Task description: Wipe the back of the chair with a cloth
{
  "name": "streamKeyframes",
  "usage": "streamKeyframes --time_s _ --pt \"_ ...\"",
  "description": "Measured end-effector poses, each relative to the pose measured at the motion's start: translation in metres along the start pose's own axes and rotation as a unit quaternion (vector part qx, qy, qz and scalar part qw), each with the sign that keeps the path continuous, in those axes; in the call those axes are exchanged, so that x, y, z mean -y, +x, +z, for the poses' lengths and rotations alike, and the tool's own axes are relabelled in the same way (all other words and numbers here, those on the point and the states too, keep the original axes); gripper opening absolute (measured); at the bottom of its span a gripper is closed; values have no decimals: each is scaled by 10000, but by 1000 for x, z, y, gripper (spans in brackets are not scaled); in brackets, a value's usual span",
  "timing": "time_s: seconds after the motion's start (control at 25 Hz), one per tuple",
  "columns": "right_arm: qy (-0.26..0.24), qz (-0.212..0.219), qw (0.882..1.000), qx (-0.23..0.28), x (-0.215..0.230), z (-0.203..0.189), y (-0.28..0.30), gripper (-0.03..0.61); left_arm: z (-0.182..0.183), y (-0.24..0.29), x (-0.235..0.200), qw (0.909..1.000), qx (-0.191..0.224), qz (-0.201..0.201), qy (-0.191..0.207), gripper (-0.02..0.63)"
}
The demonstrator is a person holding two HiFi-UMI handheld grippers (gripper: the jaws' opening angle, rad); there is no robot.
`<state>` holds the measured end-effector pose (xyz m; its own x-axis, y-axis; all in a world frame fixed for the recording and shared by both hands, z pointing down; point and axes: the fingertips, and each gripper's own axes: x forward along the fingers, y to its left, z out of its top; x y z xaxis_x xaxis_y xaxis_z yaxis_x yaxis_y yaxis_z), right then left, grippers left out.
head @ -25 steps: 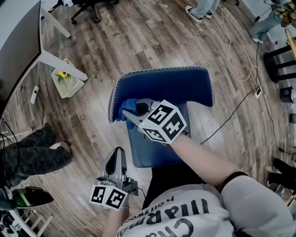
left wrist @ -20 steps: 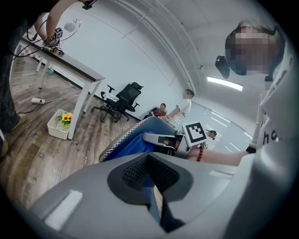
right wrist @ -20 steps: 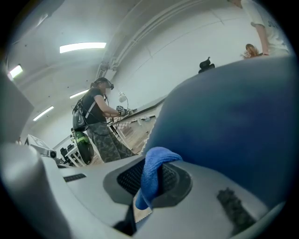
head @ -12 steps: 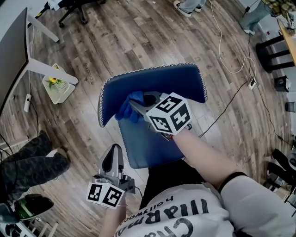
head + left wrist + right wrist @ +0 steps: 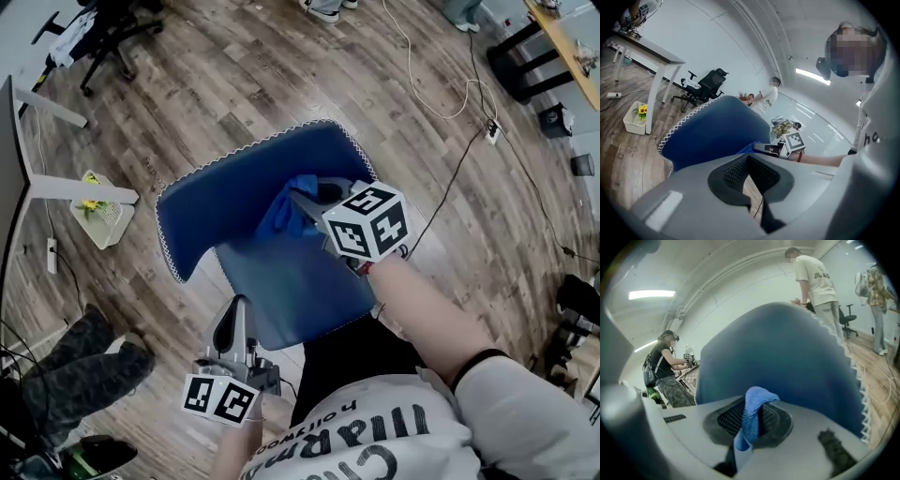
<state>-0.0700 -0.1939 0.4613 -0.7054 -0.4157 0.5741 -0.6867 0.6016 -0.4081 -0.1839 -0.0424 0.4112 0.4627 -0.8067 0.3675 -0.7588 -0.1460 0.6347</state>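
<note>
Cloth (image 5: 282,217) in right tool (image 5: 300,199) at chair (image 5: 234,192)

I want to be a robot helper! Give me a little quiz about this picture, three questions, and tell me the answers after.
1. True or false: the left gripper holds a cloth.
2. What do the right gripper's fingers pinch? A) a blue cloth B) a sponge C) nothing
3. Fill in: the blue chair's edge has ____ stitching.

Key: 1 false, its fingers are shut on nothing. 2 A. 3 white.
</note>
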Motion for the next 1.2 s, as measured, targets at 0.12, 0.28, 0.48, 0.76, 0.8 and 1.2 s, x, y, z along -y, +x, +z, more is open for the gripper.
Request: streamKeyframes --time_s 0.12,0.28,0.48,0.76,0.8,1.2 --pt "346 -306 9988 192 27 -2 -23 34 -8 4 9 9999 -98 -77 23 8" --pt "728 -478 9954 400 48 -5 -46 34 -13 7 22 9998 -100 -166 76 8" --pt "920 -554 9934 403 54 -14 -57 34 -17 2 29 9999 -17 -149 33 8" --pt "780 -324 9963 -170 23 -42 -21 34 -19 -21 15 9995 223 116 -176 8" --pt "714 -263 9968 -242 13 -46 -10 34 -20 -26 9 9993 255 175 -209 8" --pt "-245 830 9918 -936 -104 -60 83 34 -20 -94 -50 9859 949 1155 -748 8"
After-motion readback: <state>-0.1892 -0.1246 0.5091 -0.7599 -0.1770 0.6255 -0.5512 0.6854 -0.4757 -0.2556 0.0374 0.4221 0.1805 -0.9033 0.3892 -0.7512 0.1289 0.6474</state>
